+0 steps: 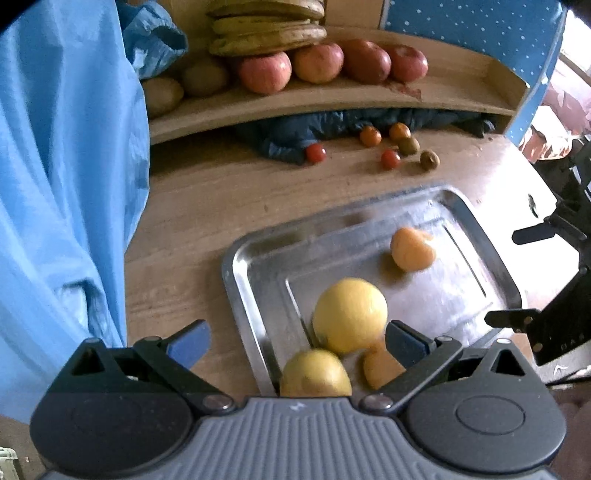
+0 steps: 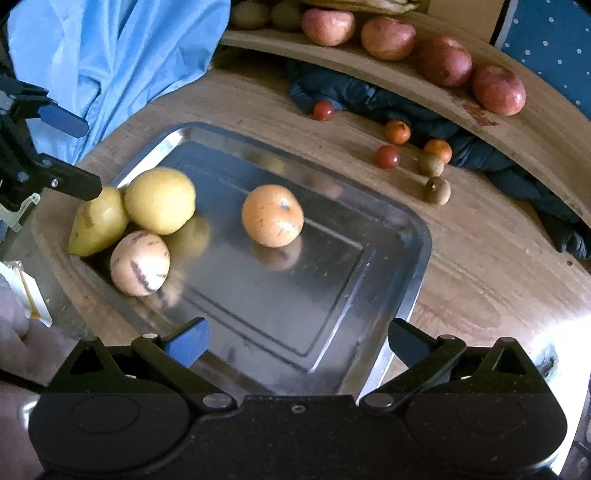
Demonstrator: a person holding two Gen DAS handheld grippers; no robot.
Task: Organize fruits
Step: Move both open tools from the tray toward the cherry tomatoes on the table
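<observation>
A steel tray (image 2: 417,258) lies on the wooden table. At its near-left corner a yellow round fruit (image 2: 160,199), a pear (image 2: 99,221) and a pale striped fruit (image 2: 139,263) sit bunched together. An orange fruit (image 2: 272,216) rests alone near the tray's middle. My left gripper (image 1: 297,341) is open over that corner, with the yellow fruit (image 1: 349,314) and pear (image 1: 314,373) just ahead of its fingers, which hold nothing. My right gripper (image 2: 297,341) is open and empty above the tray's near edge. It also shows in the left wrist view as the right gripper (image 1: 504,277).
A curved wooden shelf (image 1: 332,103) at the back carries apples (image 1: 264,72), bananas (image 1: 266,35) and kiwis (image 1: 205,75). Small tomatoes (image 2: 388,156), small oranges (image 2: 398,132) and kiwis (image 2: 437,190) lie loose on the table beyond the tray. A blue plastic bag (image 1: 62,184) stands left, and a dark cloth (image 2: 369,96) lies under the shelf.
</observation>
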